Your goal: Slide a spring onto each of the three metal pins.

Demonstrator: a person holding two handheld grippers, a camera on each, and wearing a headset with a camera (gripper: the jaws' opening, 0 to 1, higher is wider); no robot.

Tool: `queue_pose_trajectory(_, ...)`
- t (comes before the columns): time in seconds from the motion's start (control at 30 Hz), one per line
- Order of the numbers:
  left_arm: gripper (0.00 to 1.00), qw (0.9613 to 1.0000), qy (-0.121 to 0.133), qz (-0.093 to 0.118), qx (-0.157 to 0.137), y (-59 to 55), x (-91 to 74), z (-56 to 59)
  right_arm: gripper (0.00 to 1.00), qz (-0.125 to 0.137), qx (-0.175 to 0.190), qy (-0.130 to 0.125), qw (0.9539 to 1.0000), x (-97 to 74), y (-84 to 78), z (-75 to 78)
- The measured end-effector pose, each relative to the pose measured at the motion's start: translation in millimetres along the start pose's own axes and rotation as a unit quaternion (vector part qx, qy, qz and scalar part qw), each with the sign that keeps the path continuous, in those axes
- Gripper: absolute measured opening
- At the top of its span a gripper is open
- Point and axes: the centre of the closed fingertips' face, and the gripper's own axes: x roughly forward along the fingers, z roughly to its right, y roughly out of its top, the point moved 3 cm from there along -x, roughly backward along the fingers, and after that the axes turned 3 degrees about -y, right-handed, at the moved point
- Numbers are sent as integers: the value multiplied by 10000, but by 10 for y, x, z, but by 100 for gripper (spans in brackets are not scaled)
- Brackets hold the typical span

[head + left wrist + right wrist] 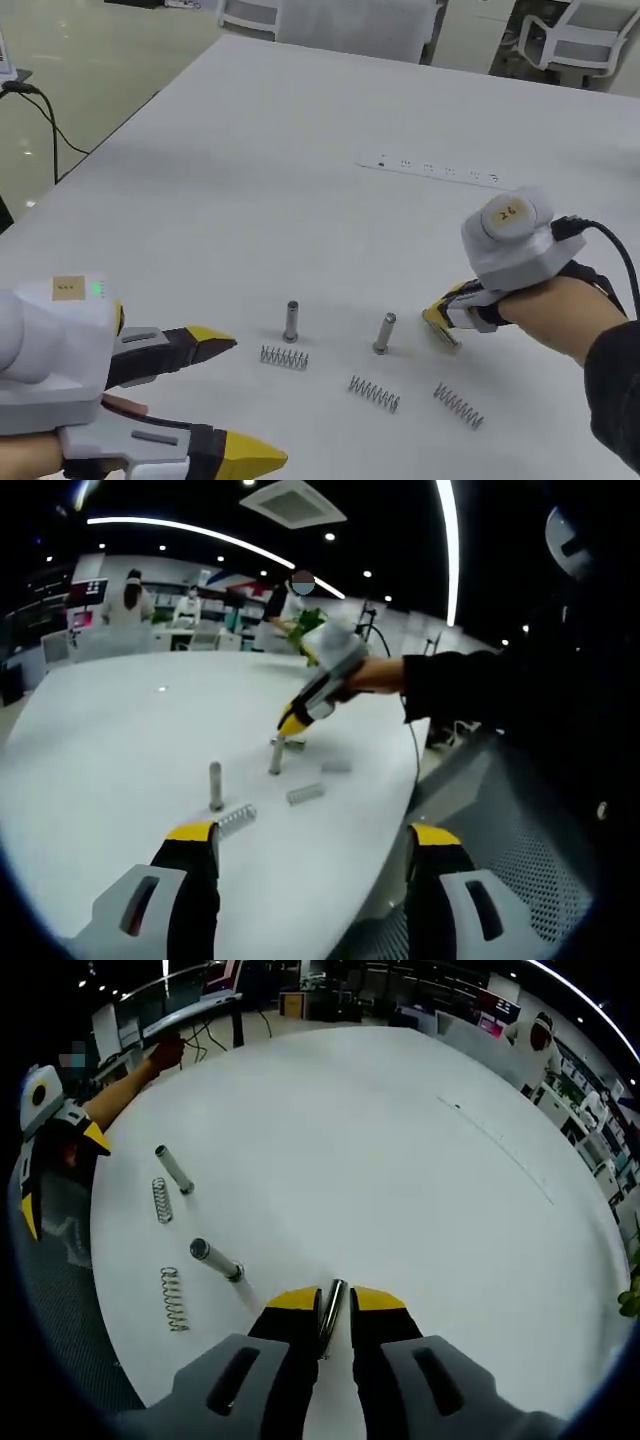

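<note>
Our right claw [334, 1300] clamps a silver metal pin [332, 1315] along its jaws, a coiled wire spring [458, 404] lying near; left claw [250, 402] gapes.

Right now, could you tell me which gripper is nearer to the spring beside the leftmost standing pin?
Left. The left gripper, open, sits just left of that spring; the right gripper is past the other standing pin, shut on a third pin.

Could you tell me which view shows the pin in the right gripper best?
The right gripper view: the pin sits between the tips of the right gripper. In the head view that gripper hides most of it; in the left gripper view it is a small blur at the tips.
</note>
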Motion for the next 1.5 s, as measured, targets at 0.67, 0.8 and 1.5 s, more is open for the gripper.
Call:
queue_pose_trajectory(0.67,71,10000,26,14,-28,2,1,-11,7,-340,175,150,9992,173,-52,-15)
queue_pose_trajectory(0.8,71,10000,19,-8,-15,-4,5,-9,5,-355,269,152,9989,174,-63,-22)
queue_pose_trajectory(1.5,69,9999,-83,-83,119,-14,18,40,5,-24,429,24,9991,-208,-72,-113)
